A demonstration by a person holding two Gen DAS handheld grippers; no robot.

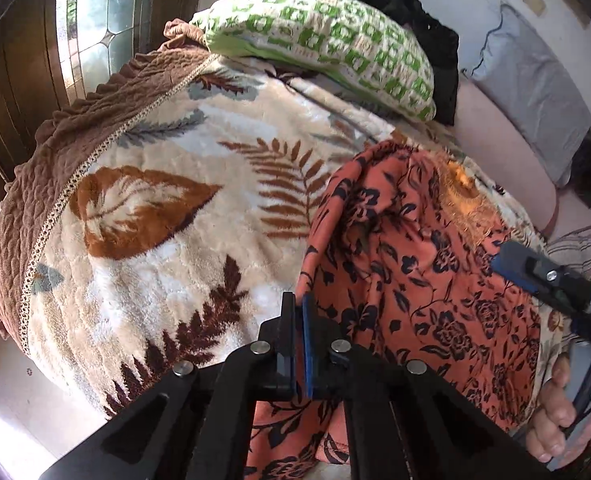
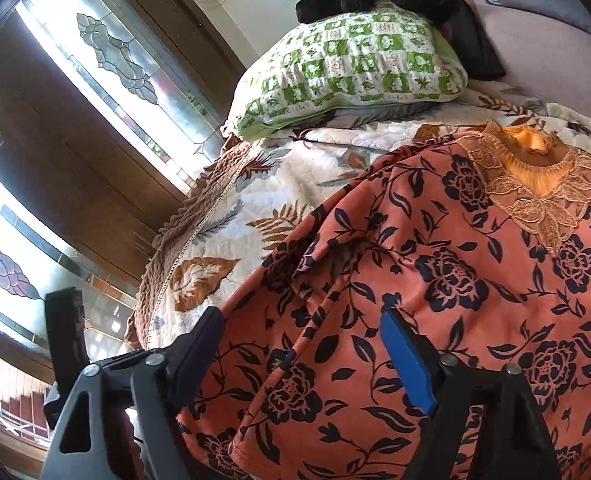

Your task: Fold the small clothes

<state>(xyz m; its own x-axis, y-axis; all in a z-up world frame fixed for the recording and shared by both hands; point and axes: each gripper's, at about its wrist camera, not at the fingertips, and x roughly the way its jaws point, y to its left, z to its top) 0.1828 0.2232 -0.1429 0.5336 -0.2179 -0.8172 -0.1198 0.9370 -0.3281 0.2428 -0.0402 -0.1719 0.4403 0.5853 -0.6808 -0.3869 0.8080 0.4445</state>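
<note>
An orange top with a dark flower print [image 1: 415, 264] lies on the leaf-patterned blanket [image 1: 155, 208]. Its lace neckline [image 2: 535, 192] points to the far side. My left gripper [image 1: 299, 308] is shut on the top's left edge and holds that edge raised, folded over toward the middle. My right gripper [image 2: 303, 332] is open, its jaws wide apart just above the top [image 2: 435, 280] near its lower left part. The right gripper also shows in the left wrist view [image 1: 535, 272], held by a hand at the right edge.
A green and white checked pillow [image 1: 327, 36] lies at the head of the bed with a black garment [image 1: 415, 12] behind it. A grey pillow [image 1: 535, 80] leans at the far right. A brown frilled bed edge [image 1: 75, 152] borders a stained-glass window [image 2: 107, 52].
</note>
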